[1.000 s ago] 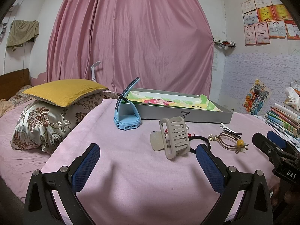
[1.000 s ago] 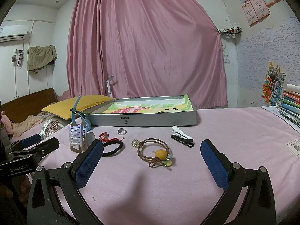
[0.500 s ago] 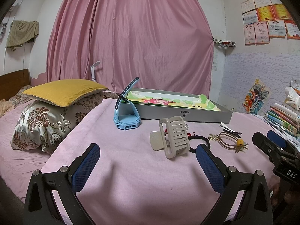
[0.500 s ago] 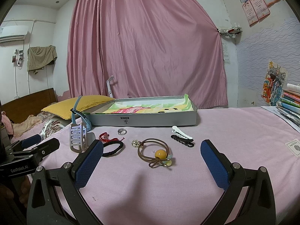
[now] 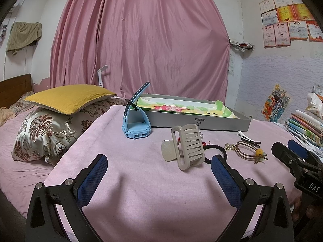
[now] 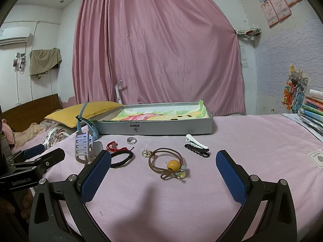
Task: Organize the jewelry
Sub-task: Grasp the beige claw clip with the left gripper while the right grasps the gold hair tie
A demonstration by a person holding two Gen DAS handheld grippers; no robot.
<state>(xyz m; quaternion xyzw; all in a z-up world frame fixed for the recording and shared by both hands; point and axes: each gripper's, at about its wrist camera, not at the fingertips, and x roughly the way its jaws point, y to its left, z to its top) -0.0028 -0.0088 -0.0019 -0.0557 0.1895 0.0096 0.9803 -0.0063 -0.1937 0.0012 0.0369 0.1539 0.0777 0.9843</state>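
Note:
Jewelry lies on a pink bed in front of a grey tray [image 6: 171, 130] [image 5: 201, 124]. A beige claw clip [image 5: 187, 147] [image 6: 83, 148] stands just beyond my open, empty left gripper [image 5: 159, 178]. A brown hair tie with a yellow bead [image 6: 168, 164] [image 5: 252, 153] lies just beyond my open, empty right gripper [image 6: 163, 176]. Near it lie a black braided band [image 6: 122, 158], a red cord [image 6: 112, 146], a silver ring [image 6: 131, 140], a gold charm [image 6: 146, 153], a white clip [image 6: 196, 141] and a black clip [image 6: 196, 150]. A blue watch [image 5: 136, 119] stands by the tray.
A yellow pillow [image 5: 68, 97] on a patterned pillow [image 5: 48, 133] lies at the left. Stacked books [image 5: 304, 124] sit at the right edge. A pink curtain [image 5: 141, 40] hangs behind the tray. The bed drops off at the left beside the pillows.

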